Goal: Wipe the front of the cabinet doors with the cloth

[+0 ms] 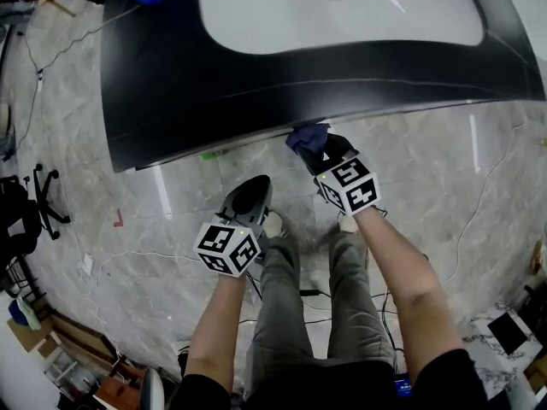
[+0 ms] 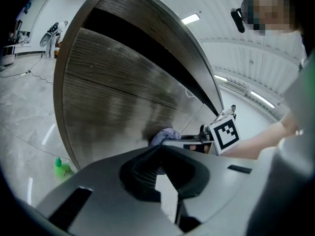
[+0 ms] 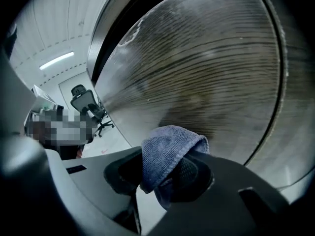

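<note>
Right tongs [image 3: 163, 175], cloth [image 3: 167, 151] against cabinet door [image 3: 211, 73]

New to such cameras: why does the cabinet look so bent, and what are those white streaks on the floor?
Head view: lamp glare streaks the glossy floor. Left gripper view: the wide lens bulges the door, corners black. Right gripper view: same bulge, pale sheen on the door; cloth in the right claw sharp.

I can read no words, numbers or brand names anywhere. The cubes on my left claw [image 1: 254, 186] and right claw [image 1: 316, 146] carry only black-and-white square patterns, with no letters or digits.
</note>
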`<act>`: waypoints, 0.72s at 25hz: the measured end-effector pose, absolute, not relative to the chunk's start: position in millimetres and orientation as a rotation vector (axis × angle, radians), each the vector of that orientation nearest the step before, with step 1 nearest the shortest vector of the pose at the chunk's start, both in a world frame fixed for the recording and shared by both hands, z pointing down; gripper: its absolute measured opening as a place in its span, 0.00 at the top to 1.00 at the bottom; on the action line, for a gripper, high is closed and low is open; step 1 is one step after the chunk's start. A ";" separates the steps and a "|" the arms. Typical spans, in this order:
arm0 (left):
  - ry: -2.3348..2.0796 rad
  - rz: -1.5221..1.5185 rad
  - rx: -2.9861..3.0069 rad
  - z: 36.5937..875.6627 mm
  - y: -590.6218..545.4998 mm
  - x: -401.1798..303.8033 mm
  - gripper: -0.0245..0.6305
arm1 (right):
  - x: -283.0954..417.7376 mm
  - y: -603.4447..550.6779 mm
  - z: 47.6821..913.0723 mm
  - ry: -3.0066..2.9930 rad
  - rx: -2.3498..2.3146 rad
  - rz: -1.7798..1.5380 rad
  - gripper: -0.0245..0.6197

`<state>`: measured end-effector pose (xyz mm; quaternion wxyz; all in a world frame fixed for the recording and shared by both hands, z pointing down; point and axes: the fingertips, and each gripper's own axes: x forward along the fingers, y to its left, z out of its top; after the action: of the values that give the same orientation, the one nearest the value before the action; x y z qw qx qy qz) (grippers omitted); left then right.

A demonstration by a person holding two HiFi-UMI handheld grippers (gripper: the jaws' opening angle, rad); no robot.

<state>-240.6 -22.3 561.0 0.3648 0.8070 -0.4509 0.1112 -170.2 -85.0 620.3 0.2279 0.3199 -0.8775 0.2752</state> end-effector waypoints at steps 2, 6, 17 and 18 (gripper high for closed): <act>-1.136 0.298 2.082 562.2 -22.8 -227.7 0.95 | -158.4 -87.0 620.1 -2.414 0.892 0.760 0.77; -1.111 0.311 2.090 564.5 -27.3 -207.0 0.95 | -136.9 -91.4 621.2 -2.404 0.911 0.766 0.77; -1.078 0.315 2.108 566.5 -41.7 -166.5 0.95 | -100.0 -98.8 627.1 -2.390 0.956 0.791 0.77; -1.078 0.316 2.109 566.1 -42.0 -164.9 0.95 | -97.6 -98.6 626.1 -2.390 0.962 0.795 0.77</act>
<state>-164.9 -42.0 566.1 0.3673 0.8209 -0.4196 0.1230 -97.6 -98.6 626.1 0.2208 0.3481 -0.8645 0.2877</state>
